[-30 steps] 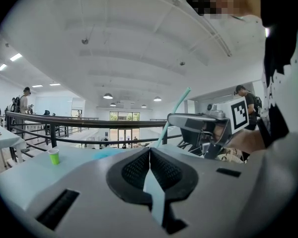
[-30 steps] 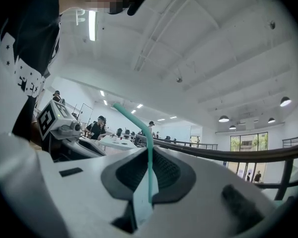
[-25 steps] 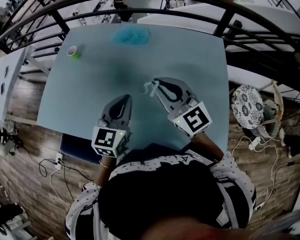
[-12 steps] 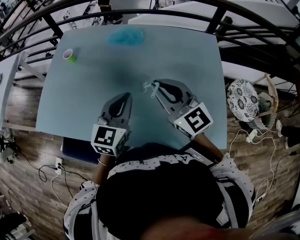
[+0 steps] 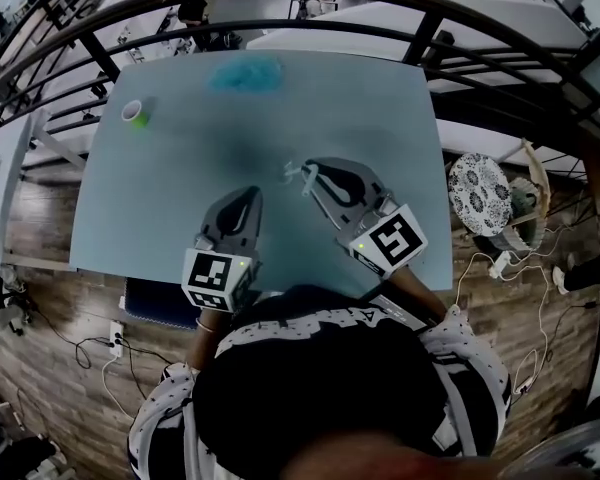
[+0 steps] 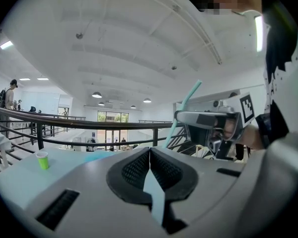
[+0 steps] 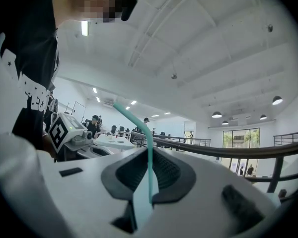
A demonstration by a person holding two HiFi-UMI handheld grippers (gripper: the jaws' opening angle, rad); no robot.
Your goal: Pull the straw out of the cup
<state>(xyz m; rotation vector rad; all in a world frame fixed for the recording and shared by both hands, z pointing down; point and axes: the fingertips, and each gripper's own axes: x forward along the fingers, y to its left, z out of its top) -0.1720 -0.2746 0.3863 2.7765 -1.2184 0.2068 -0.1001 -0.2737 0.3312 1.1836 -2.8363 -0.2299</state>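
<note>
**Entry: straw clear of the cup, held by the right gripper**

1. The right gripper (image 7: 150, 152) is pinching the teal straw (image 7: 130, 116). Its 2 jaws are pressing on the straight shaft, and the bent upper part is leaning off to one side above them.
2. The left gripper (image 6: 149, 152) is carrying nothing, with its 2 jaws pressed together at the tips.
3. Both grippers are hovering side by side over the near half of the pale blue table (image 5: 170, 198).
4. The green cup (image 5: 135, 112) is standing upright near the far left corner, well apart from both grippers. No straw is showing in it.
5. A blue heap (image 5: 245, 73) is lying at the far edge, too blurred to identify.

Step in hand, as a judgement: the pull itself is looking complete. What is probably remaining is putting the straw down. That would be calling for lowering the right gripper to a bare part of the table and then parting its jaws. The left gripper is having no evident part in this.
</note>
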